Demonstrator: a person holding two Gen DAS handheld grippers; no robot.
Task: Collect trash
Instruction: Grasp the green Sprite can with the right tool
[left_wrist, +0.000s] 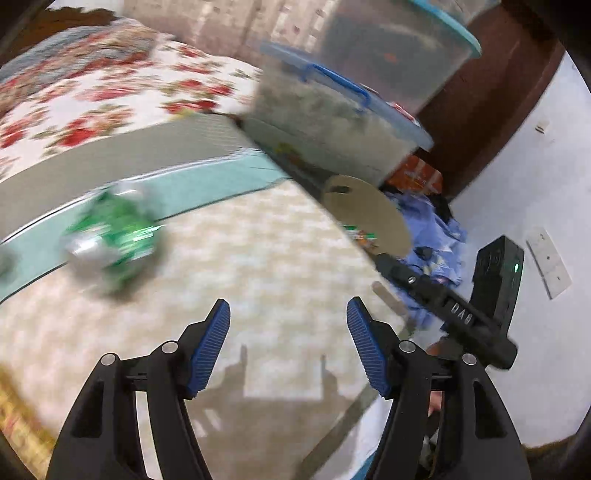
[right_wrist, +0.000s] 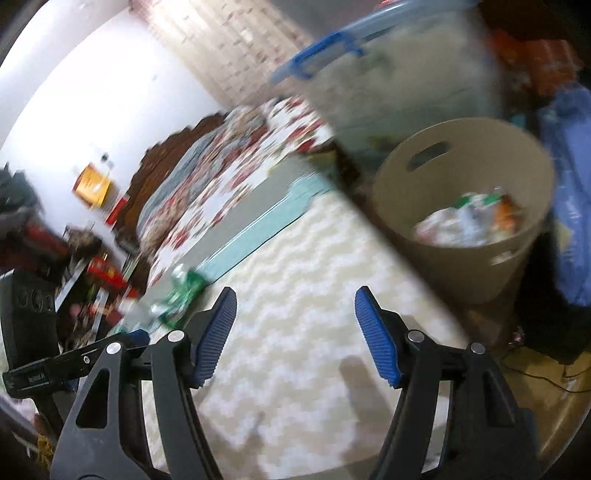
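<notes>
A crumpled green and silver wrapper (left_wrist: 110, 236) lies on the pale patterned mat (left_wrist: 258, 266), ahead and left of my left gripper (left_wrist: 288, 317), which is open and empty. It also shows blurred in the right wrist view (right_wrist: 181, 295), left of my right gripper (right_wrist: 295, 306), also open and empty. A beige bin (right_wrist: 461, 177) with trash inside stands ahead and right of the right gripper; its rim shows in the left wrist view (left_wrist: 369, 218).
A bed with a floral cover (left_wrist: 92, 92) runs along the far side of the mat. Clear storage boxes with blue lids (left_wrist: 332, 122) stand behind the bin. Blue cloth (left_wrist: 432, 229) lies by it. Clutter (right_wrist: 92, 266) sits at left.
</notes>
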